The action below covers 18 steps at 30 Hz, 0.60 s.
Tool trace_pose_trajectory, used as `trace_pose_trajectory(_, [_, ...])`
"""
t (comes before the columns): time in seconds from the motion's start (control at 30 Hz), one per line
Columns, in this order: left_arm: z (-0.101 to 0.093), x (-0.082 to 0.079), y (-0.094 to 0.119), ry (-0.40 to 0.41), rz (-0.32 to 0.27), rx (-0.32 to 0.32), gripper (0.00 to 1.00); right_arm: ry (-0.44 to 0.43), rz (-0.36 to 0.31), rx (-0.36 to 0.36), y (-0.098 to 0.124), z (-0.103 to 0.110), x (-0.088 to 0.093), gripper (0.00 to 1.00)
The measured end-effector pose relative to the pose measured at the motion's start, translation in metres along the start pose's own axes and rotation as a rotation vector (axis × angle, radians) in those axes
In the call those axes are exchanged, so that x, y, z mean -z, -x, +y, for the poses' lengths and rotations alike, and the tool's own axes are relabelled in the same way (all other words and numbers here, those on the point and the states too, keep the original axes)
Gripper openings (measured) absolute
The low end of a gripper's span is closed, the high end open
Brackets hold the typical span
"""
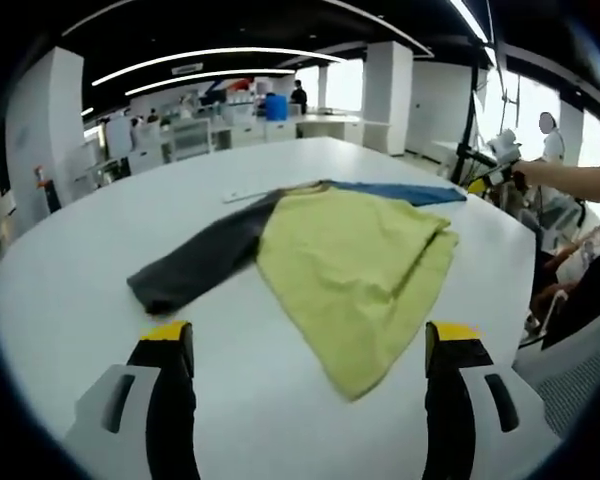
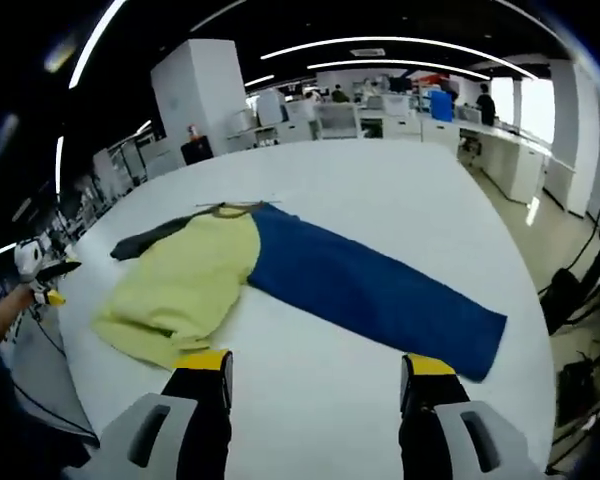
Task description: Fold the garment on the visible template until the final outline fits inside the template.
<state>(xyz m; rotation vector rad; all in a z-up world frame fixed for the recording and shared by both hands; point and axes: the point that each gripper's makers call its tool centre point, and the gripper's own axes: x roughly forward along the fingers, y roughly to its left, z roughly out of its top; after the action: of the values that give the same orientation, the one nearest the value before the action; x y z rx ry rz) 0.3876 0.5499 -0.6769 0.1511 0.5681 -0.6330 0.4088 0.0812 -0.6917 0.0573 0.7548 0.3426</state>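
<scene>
My left gripper (image 1: 307, 342) and right gripper (image 2: 315, 372) both hover over the white bench (image 1: 100, 230) with fingers (image 2: 208, 372) spread apart, holding nothing. The garment (image 1: 355, 262) lies flat mid-bench: yellow body, grey sleeve (image 1: 195, 265), blue sleeve (image 2: 375, 290) stretching toward the bench's edge.
</scene>
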Motion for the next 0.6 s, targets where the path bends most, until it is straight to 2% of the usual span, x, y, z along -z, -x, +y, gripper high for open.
trace_pose_trajectory(0.1, [-0.002, 0.005, -0.003, -0.004, 0.016, -0.009, 0.89, 0.014, 0.0, -0.035, -0.005, 0.017, 0.005, 0.64])
trace_pose_trajectory(0.3, [-0.001, 0.012, -0.011, 0.037, 0.0, -0.02, 0.82, 0.04, 0.01, -0.092, -0.017, 0.049, 0.018, 0.58])
trace_pose_trajectory(0.6, [0.0, 0.029, -0.021, 0.076, 0.024, -0.071, 0.68, 0.057, 0.018, -0.119, -0.036, 0.074, 0.03, 0.46])
